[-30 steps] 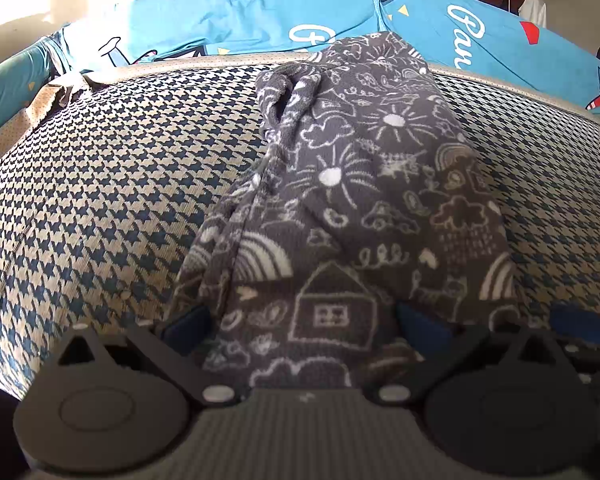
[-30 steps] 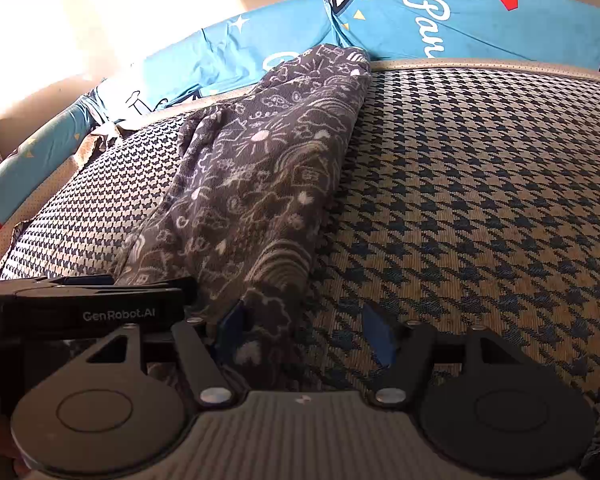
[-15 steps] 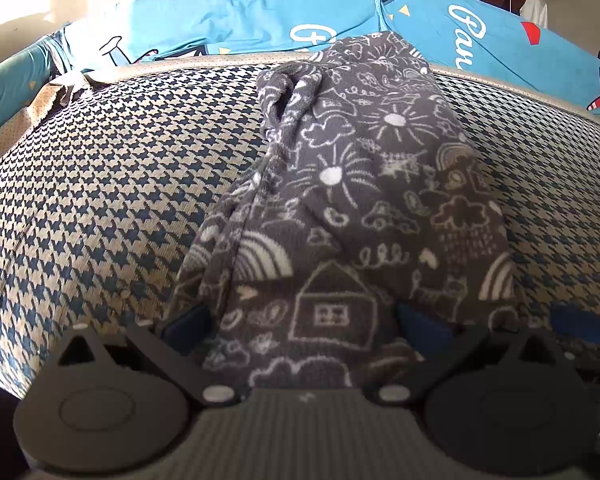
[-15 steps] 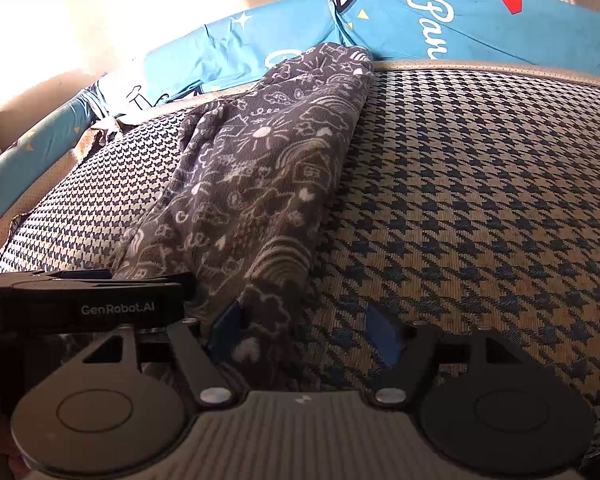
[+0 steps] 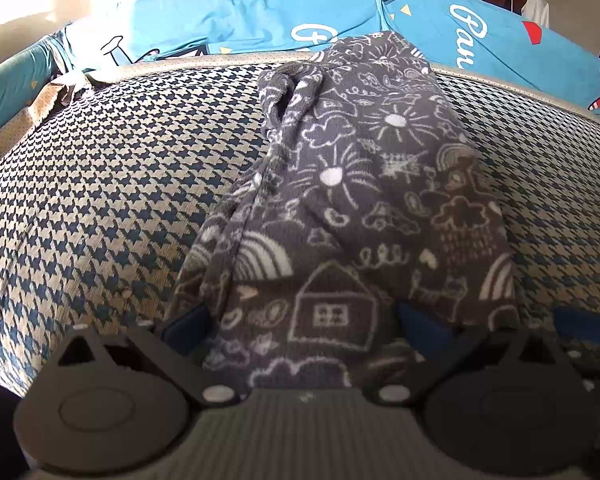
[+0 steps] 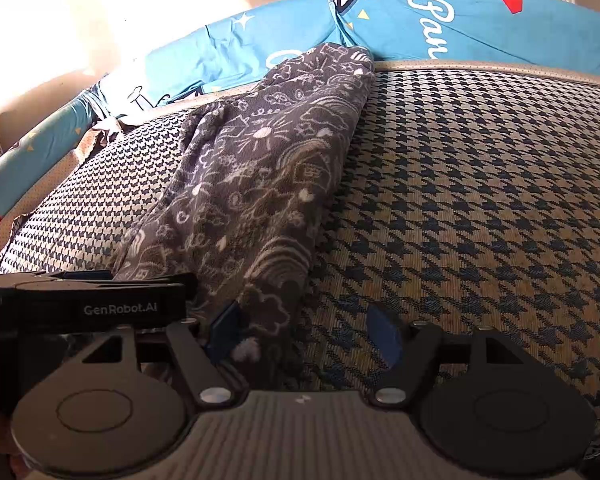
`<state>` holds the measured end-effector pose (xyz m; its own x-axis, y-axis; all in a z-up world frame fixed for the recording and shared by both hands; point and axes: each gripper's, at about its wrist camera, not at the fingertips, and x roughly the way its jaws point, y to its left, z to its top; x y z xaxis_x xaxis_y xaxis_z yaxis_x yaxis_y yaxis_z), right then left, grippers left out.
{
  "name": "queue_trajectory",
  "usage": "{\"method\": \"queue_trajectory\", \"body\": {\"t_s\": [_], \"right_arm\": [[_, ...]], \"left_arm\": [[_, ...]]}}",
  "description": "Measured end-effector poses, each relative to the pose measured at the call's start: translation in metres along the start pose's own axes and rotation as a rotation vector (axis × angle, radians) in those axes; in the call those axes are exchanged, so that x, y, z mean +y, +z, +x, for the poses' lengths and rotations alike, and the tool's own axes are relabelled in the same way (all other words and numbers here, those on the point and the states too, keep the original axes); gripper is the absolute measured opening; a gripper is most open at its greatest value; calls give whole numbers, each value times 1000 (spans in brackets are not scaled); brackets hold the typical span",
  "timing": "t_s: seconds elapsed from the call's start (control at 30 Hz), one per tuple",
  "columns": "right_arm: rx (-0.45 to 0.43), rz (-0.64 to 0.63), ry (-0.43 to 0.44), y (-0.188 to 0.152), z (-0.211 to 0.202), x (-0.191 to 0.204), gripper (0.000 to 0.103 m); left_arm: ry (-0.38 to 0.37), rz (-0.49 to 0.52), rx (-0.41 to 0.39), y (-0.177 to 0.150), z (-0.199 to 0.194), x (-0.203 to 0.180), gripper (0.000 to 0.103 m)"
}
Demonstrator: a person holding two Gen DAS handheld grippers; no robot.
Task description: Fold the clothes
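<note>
We see the garment (image 5: 364, 200) lying as a long doubled strip on the mat (image 5: 100, 184). Our left gripper (image 5: 300, 324) straddles its near end, spread; the right gripper (image 6: 304, 332), also spread, takes its corner. Next, we judge, both pinch.

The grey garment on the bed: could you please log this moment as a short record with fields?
garment: grey garment with white doodle print, lying lengthwise as a long strip
surface: houndstooth cover
behind: blue bedding at the far edge
left gripper: open, jaws either side of the near end
right gripper: open, at the garment's near right edge
fold state: near end not yet lifted
</note>
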<state>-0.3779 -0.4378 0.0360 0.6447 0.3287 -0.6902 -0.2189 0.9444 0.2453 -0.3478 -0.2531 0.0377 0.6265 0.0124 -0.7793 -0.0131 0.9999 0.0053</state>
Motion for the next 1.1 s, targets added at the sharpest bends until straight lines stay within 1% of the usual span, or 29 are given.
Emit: {"method": "queue_trajectory", "body": {"t_s": [0.2,0.43,0.57,0.77,0.87,1.1], "right_arm": [[-23,17,8,15,-9,-17,71],[-35,113,69,41,-11,-44,71],[-29,119,102,56,-6,-53,71],[-47,105,141,85,8,-70,71],[-56,120,145,99,18,-79,71],[-62,171,190,127,40,-93,71]], "left_arm": [[4,7,3,6,-7,-2,103],[-22,5,0,15,-11,-8,103],[-32,8,-6,25,-12,-13,103],[-51,7,-19,45,-14,-20,103],[-60,6,-31,58,-14,-25,103],[-70,-1,-68,93,-12,-37,103]]}}
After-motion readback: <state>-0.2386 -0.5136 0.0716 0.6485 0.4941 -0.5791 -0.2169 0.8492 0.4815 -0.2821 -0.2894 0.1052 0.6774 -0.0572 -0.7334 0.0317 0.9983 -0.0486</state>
